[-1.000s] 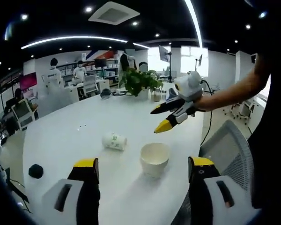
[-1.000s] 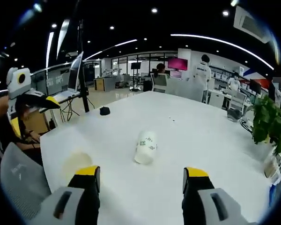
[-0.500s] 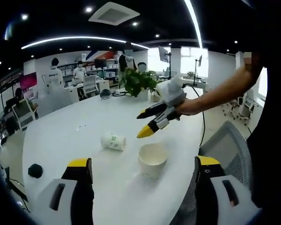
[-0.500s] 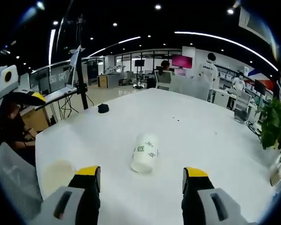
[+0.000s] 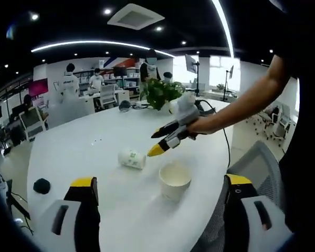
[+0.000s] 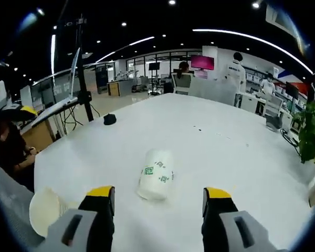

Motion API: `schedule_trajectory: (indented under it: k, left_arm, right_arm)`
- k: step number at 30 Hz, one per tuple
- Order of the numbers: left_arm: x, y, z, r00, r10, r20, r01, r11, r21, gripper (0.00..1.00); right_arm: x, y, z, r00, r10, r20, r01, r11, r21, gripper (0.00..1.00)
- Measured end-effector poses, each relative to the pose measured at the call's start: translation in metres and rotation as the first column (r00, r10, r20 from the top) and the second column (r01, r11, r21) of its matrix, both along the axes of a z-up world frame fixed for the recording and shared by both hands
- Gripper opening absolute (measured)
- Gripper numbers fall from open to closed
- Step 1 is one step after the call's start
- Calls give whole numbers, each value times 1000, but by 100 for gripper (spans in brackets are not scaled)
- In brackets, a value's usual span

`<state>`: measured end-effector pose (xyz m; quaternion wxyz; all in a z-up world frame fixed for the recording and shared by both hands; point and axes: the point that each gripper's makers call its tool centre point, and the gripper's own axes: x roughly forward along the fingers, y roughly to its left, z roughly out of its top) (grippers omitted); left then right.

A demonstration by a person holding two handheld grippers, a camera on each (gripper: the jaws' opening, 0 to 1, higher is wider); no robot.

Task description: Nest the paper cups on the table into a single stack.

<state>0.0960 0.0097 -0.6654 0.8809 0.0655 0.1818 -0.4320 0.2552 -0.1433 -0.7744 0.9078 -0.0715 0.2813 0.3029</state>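
Two white paper cups are on the white table [image 5: 84, 152]. One cup [image 5: 175, 179] stands upright near the table's edge, ahead of my open left gripper [image 5: 160, 197]; it also appears as the upright cup [image 6: 44, 209] at the lower left of the right gripper view. The other cup [image 5: 132, 158] with a green print lies on its side. That lying cup [image 6: 155, 174] is just beyond my open right gripper [image 6: 158, 199], between the lines of its jaws. In the left gripper view the right gripper [image 5: 160, 144] hovers a little above and beside the lying cup.
A small black object [image 5: 41, 185] lies on the table's left part, seen also as a black object [image 6: 109, 119] farther back. A potted plant [image 5: 160, 93] stands at the far end. A grey mesh chair [image 5: 254, 168] is by the table's edge. People and desks fill the office behind.
The right gripper has moved down and toward the lying cup, which now looks larger in its view. The left gripper has stayed nearly still.
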Motion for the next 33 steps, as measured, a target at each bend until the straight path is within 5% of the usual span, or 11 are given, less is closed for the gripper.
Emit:
schedule_trajectory:
  k: [33]
  left_arm:
    - [11,12,-8,998,54,-27,-55,998,-19,95]
  right_arm:
    - [25,26,-49,989,-8,-151,5,1000,-19,56]
